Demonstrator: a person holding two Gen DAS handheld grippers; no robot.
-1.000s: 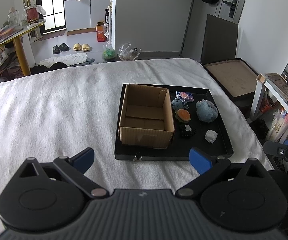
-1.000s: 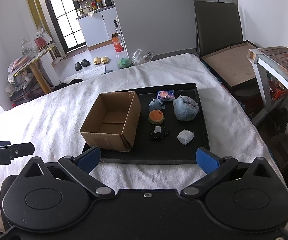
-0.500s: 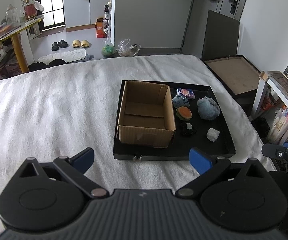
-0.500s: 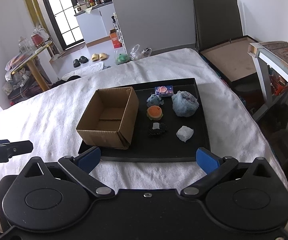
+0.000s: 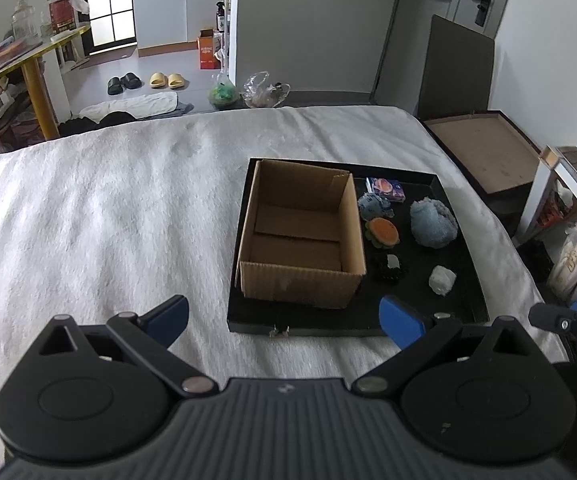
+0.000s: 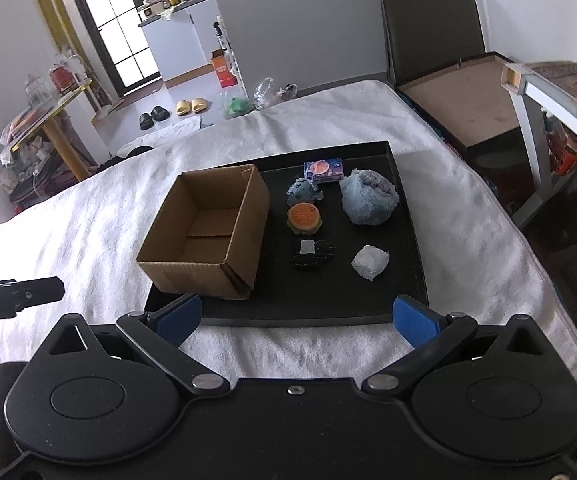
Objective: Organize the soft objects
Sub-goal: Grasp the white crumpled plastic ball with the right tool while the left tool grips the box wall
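A black tray (image 5: pixel 460 216) (image 6: pixel 408 216) lies on a white blanket. In its left half stands an open, empty cardboard box (image 5: pixel 302 236) (image 6: pixel 208 232). To the box's right lie a large blue fuzzy ball (image 5: pixel 433 223) (image 6: pixel 368 202), a small blue plush (image 5: pixel 373 205) (image 6: pixel 303 191), a burger-shaped toy (image 5: pixel 384 232) (image 6: pixel 304 218), a black fuzzy item (image 5: pixel 390 266) (image 6: pixel 312 253), a white lump (image 5: pixel 442 279) (image 6: pixel 370 261) and a small printed packet (image 5: pixel 387 189) (image 6: pixel 323 170). My left gripper (image 5: pixel 284 316) and right gripper (image 6: pixel 296 318) hang open before the tray's near edge, holding nothing.
The white blanket (image 5: pixel 108 216) covers a bed that drops off at the right. A shallow brown-lined box (image 5: pixel 484 152) and a desk edge (image 6: pixel 548 92) stand to the right. Slippers (image 5: pixel 164 79), bags and a yellow table (image 5: pixel 28 60) are on the floor beyond.
Both grippers have drifted slightly closer to the tray and risen a little, so the tray looks larger. Nothing on the tray has moved. Both stay open.
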